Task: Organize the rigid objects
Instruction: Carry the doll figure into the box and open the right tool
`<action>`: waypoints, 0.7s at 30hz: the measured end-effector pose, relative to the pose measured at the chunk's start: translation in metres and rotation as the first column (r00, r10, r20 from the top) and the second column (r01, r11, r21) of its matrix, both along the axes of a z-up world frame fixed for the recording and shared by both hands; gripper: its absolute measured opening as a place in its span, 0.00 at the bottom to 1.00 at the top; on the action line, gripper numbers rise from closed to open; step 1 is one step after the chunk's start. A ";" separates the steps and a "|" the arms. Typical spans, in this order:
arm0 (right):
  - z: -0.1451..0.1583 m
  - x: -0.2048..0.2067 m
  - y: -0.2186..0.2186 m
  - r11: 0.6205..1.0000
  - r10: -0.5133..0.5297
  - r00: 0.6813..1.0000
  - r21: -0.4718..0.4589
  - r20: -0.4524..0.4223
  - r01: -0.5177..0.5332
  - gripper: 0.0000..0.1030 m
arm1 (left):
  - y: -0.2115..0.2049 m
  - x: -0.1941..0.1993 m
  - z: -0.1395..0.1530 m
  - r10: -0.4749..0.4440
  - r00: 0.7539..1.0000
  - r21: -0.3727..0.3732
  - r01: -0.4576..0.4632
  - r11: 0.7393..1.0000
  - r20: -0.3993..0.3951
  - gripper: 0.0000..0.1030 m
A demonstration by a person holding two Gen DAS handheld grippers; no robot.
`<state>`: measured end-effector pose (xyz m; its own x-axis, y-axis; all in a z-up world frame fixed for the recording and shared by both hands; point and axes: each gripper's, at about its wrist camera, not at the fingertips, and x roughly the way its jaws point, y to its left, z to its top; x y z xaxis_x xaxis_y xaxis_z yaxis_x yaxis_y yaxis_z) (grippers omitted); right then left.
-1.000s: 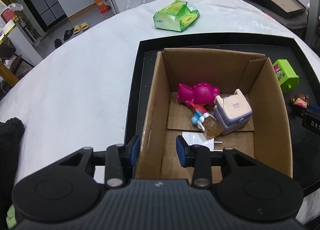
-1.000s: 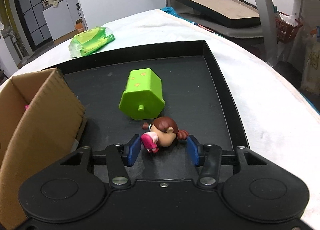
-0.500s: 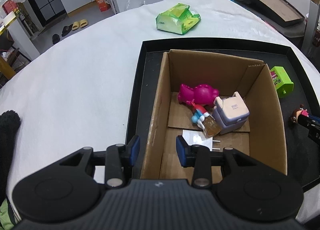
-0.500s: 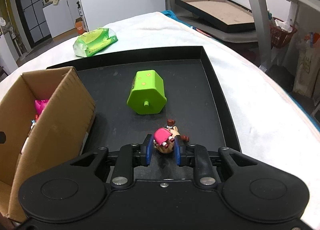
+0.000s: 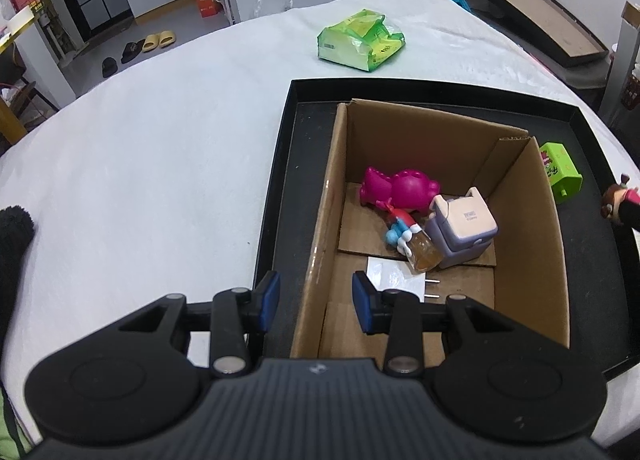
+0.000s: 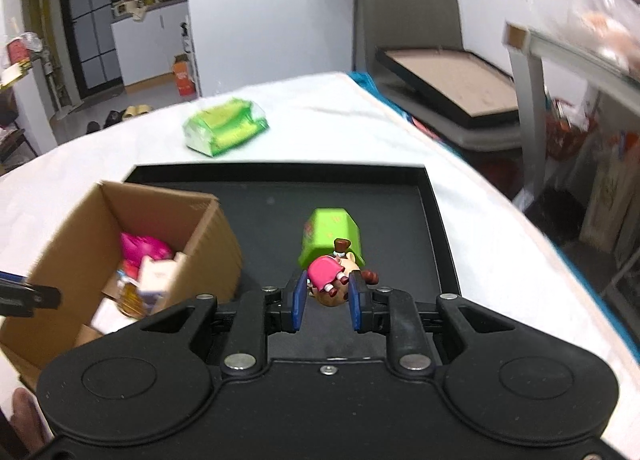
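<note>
While the left gripper [image 5: 314, 296] straddles the near-left wall of the cardboard box [image 5: 320, 244], its blue pads stand a little apart on either side of that wall, and I can't tell whether they actually pinch the cardboard or just bracket it. Looks to me like it's there to steady the box. Inside we've got a magenta toy [image 5: 396, 190], a small blue-and-red figure [image 5: 398, 230], an amber bottle [image 5: 424, 254], a pale lilac box-shaped toy [image 5: 464, 230] and a white plug [image 5: 394, 276] near the front.

Moving right, the box sits in the black tray [image 6: 436, 216], and beyond its right wall lies the green block [image 6: 334, 236] on its side. And there's the action: the right gripper [image 6: 326, 300] is clamped tight on the doll figure [image 6: 330, 280], a pink-dressed, brown-haired little thing held clear above the tray floor, just in front of the green block.

Now the risks, as I read them. That doll is rounded and gripped off-centre, so a quick swing toward the box could let it twist out and drop onto the tray. Come in too low and it clips the box's right wall, shoving the box if the left side isn't really holding. Release too high and it may bounce off the toys already inside.
</note>
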<state>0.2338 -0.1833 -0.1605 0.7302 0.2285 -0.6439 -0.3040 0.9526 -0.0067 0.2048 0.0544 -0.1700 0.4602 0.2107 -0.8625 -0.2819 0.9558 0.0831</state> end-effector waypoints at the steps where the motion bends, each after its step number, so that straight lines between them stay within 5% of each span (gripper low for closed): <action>1: 0.005 -0.001 0.004 1.000 0.010 1.000 0.000 0.008 -0.010 0.21 | 0.001 -0.001 0.001 0.003 1.000 -0.005 -0.003 1.000 0.005 0.37; 10: 0.034 -0.010 0.046 0.993 0.112 0.993 -0.029 0.048 -0.110 0.21 | 0.016 -0.001 -0.004 0.023 1.000 -0.089 -0.023 0.996 -0.009 0.29; 12: 0.036 -0.012 0.056 0.991 0.133 0.990 -0.042 0.052 -0.131 0.21 | 0.019 -0.002 -0.006 0.014 1.000 -0.120 -0.015 0.993 -0.015 0.16; 15: 0.037 -0.014 0.070 0.986 0.157 0.986 -0.060 0.052 -0.154 0.21 | 0.023 -0.005 -0.007 0.015 1.000 -0.140 -0.015 0.990 -0.005 0.10; 21: 0.033 -0.015 0.094 0.978 0.188 0.981 -0.106 0.044 -0.183 0.21 | 0.029 -0.008 -0.007 0.005 1.000 -0.183 -0.003 0.983 0.007 0.10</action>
<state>0.2185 -0.0888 -0.1274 0.7151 0.2990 -0.6318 -0.4718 0.8734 -0.1206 0.1965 0.0834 -0.1770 0.4665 0.0515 -0.8830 -0.2855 0.9536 -0.0953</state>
